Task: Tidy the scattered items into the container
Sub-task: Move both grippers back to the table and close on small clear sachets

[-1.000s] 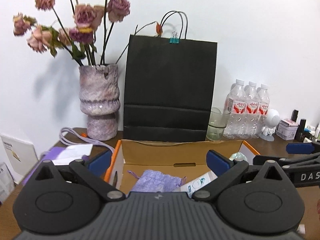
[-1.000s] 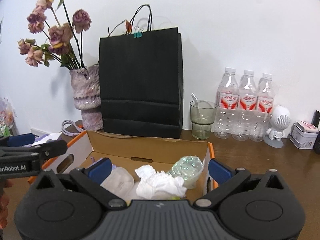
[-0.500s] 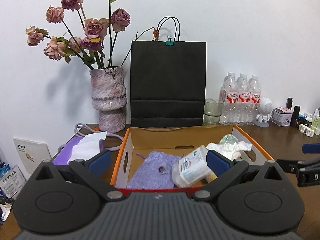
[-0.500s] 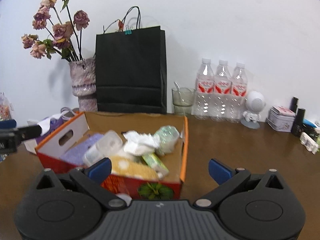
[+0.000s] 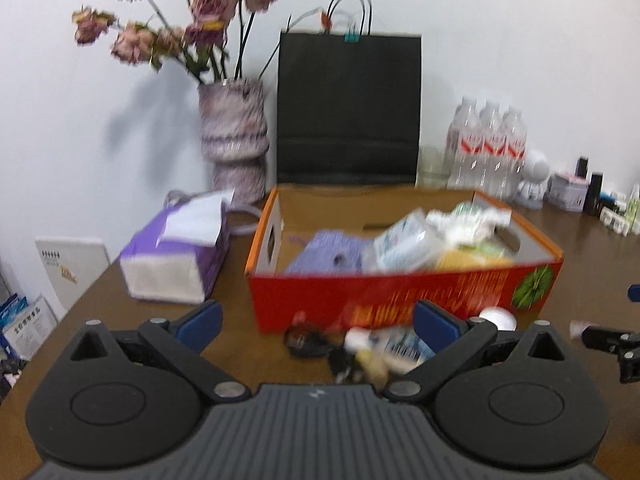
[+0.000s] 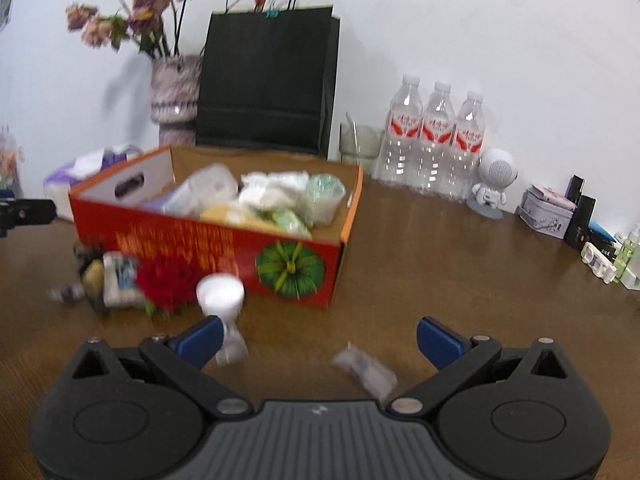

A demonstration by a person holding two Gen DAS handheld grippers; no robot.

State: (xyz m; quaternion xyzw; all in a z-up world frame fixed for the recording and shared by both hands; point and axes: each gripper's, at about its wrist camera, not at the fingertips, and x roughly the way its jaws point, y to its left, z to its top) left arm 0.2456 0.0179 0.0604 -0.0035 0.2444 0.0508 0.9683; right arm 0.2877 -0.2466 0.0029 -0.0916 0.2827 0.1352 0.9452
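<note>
A red and orange cardboard box (image 5: pixel 400 300) (image 6: pixel 224 248) stands on the brown table, holding a purple pouch (image 5: pixel 328 252), a plastic bottle (image 5: pixel 404 240), crumpled tissue (image 6: pixel 276 188) and other items. Loose items lie in front of it: a small bottle (image 5: pixel 380 344), a black cord (image 5: pixel 304 340), a red flower (image 6: pixel 168 284), a white cup-like object (image 6: pixel 220 296) and a small grey wrapper (image 6: pixel 364 368). My left gripper (image 5: pixel 316 322) is open and empty above the loose items. My right gripper (image 6: pixel 318 338) is open and empty, near the wrapper.
Behind the box stand a black paper bag (image 5: pixel 348 108), a vase of dried roses (image 5: pixel 234 144), a glass (image 6: pixel 358 144), three water bottles (image 6: pixel 436 136) and a small white robot figure (image 6: pixel 494 184). A purple tissue box (image 5: pixel 180 252) sits left. Small cosmetics (image 6: pixel 592 236) line the right edge.
Both grippers have pulled back and risen away from the box. The box front and the loose items before it have come into view.
</note>
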